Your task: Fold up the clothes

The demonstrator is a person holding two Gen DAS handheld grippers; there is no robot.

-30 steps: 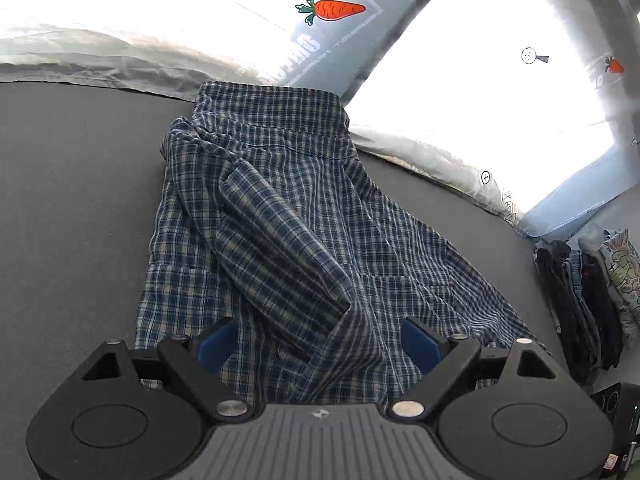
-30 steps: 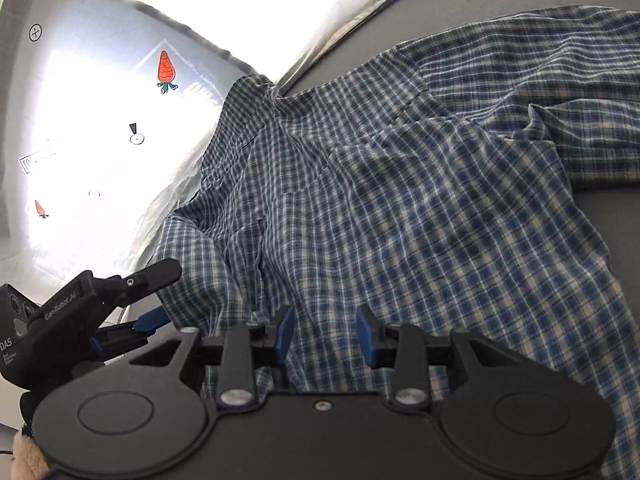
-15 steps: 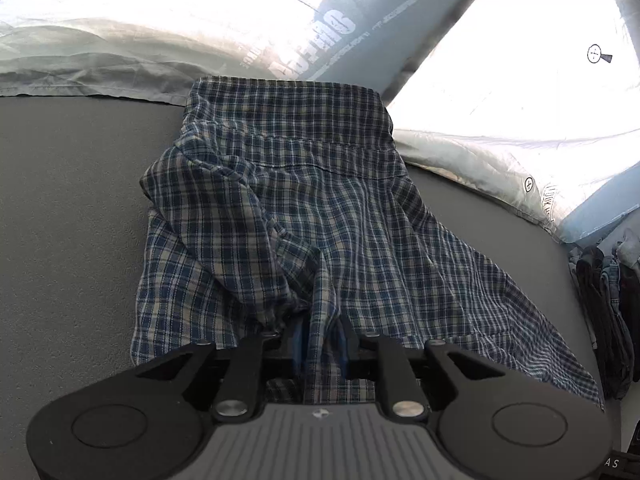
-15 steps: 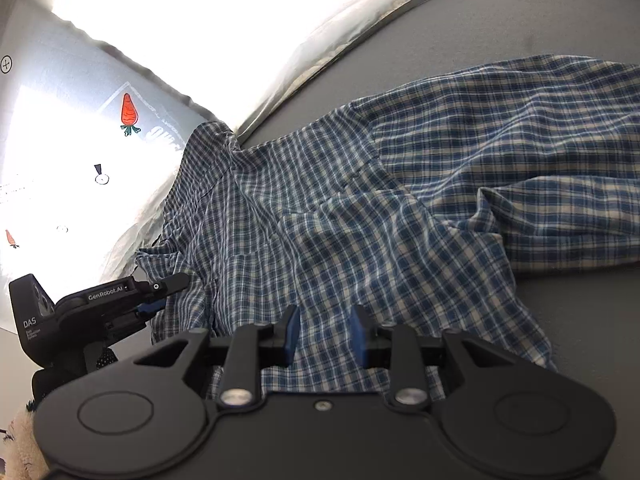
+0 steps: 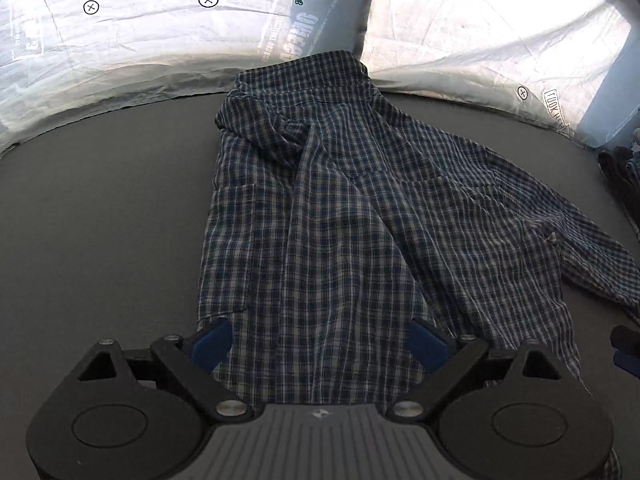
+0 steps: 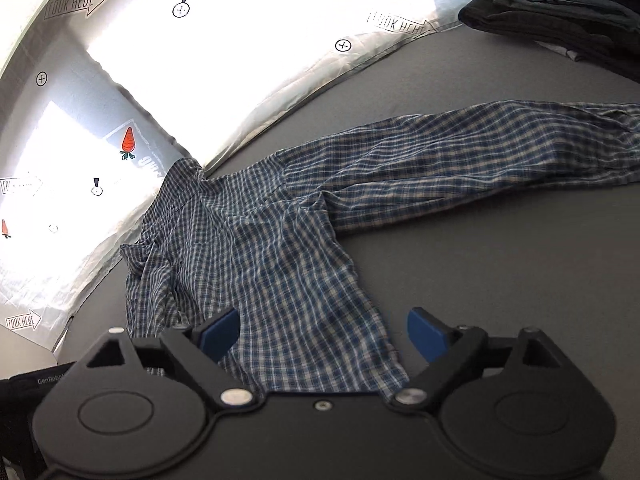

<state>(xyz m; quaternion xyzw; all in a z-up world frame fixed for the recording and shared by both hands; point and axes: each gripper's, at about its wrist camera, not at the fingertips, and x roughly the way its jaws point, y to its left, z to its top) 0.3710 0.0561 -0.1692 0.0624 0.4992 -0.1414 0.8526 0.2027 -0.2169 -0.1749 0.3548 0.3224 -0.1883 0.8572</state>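
Both grippers, left [image 5: 320,340] and right [image 6: 324,332], just released the shirt [image 5: 340,220], jaws spread.

A dark grey table [image 6: 500,272] carried everything. A blue-and-white plaid shirt [image 6: 272,248] lay directly on it, collar toward the far edge, where a white printed sheet [image 5: 140,52] with carrot pictures and cross marks rose behind the surface. One sleeve [image 6: 472,156] stretched flat to the right across the bare grey; the other side was folded in over the body. A stack of dark folded clothes [image 6: 560,12] sat at the far right corner, well apart from the shirt.
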